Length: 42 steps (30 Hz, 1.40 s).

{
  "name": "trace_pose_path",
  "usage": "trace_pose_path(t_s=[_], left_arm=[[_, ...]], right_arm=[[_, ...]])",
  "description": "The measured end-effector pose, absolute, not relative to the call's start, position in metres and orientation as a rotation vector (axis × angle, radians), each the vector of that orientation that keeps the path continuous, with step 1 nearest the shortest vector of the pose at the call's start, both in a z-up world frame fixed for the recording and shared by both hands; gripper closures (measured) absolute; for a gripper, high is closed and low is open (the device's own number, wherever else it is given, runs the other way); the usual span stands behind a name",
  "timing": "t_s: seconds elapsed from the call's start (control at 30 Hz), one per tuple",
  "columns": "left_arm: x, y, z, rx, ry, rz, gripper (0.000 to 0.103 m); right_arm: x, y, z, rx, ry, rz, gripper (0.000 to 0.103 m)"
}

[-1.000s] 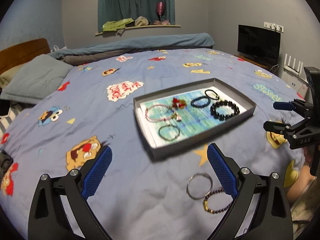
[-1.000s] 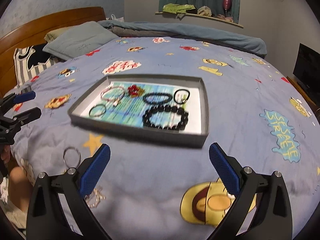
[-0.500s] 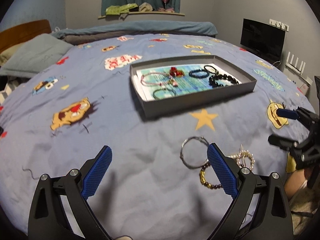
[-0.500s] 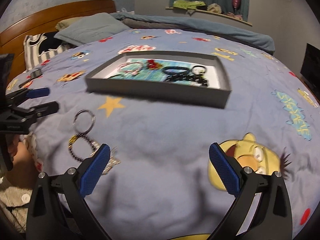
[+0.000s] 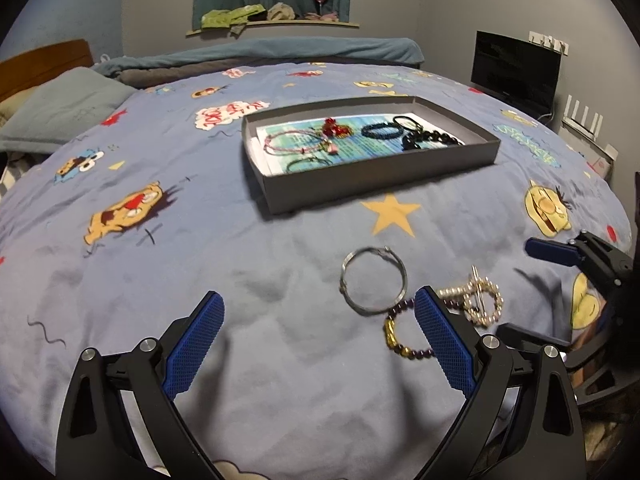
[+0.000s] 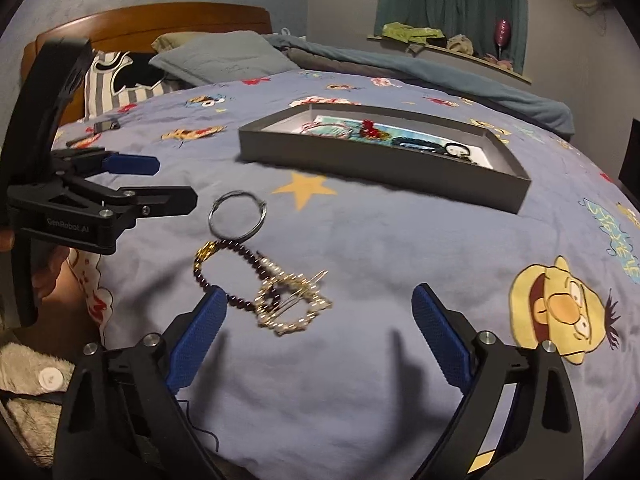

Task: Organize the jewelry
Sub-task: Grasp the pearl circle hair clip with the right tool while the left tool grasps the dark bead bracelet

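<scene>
A grey tray (image 5: 372, 178) lies mid-bed with several bracelets inside. In front of it, three loose pieces rest on the blue cartoon sheet: a silver bangle (image 5: 342, 282) (image 6: 236, 237), a dark bead bracelet with gold beads (image 5: 394, 346) (image 6: 240, 249) and a pearl bracelet with a pin (image 5: 496, 298) (image 6: 288, 326). My left gripper (image 5: 318, 296) (image 6: 168, 182) is open and empty, just left of the bangle. The jaws of my right gripper (image 6: 319, 292) (image 5: 524, 290) are closing. The pearl bracelet shows in their gap near the left finger, untouched.
Pillows (image 6: 224, 58) and a wooden headboard (image 6: 152, 24) sit at the far left. A folded blue blanket (image 5: 256, 52) lies along the back, and a TV (image 5: 514, 68) stands at the right. A hand and a fuzzy sleeve (image 6: 24, 372) are at the bed's near edge.
Both grippers have dropped lower and closer to the loose bracelets. The right view has swung so the pearl bracelet now sits between its fingers. The right jaws look slightly narrower.
</scene>
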State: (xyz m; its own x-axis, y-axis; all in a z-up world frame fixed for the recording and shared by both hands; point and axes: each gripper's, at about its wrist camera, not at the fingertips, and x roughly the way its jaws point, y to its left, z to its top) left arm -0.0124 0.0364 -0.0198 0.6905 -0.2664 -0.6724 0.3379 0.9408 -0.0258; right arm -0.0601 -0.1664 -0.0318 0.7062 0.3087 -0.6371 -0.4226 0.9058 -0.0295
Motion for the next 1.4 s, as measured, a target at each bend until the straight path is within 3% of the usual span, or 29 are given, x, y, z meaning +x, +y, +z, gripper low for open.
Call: trace_pose_path(t_s=[0.33, 0.43, 0.77, 1.17, 1.23, 1.3, 1.4], left_arm=[[-0.013, 0.036, -0.03, 0.102, 0.758, -0.353, 0.008], [-0.012, 0.036, -0.031, 0.087, 0.767, -0.36, 0.008], [-0.015, 0.028, -0.031, 0.099, 0.769, -0.397, 0.008], [-0.019, 0.011, -0.039, 0.123, 0.797, -0.451, 0.009], [-0.019, 0.01, -0.039, 0.123, 0.8, -0.451, 0.009], [-0.019, 0.009, -0.04, 0.126, 0.801, -0.453, 0.009], [-0.019, 0.01, -0.041, 0.119, 0.807, -0.468, 0.01]], right_arm=[[-0.055, -0.151, -0.043, -0.208, 0.684, 0.426, 0.042], [-0.057, -0.15, -0.045, -0.218, 0.683, 0.443, 0.062], [-0.062, -0.17, -0.03, -0.173, 0.623, 0.411, 0.062], [-0.052, -0.202, -0.039, -0.13, 0.708, 0.339, 0.066], [-0.052, -0.203, -0.04, -0.121, 0.713, 0.335, 0.062], [-0.05, -0.205, -0.041, -0.119, 0.714, 0.318, 0.051], [-0.046, -0.207, -0.045, -0.096, 0.735, 0.322, 0.051]])
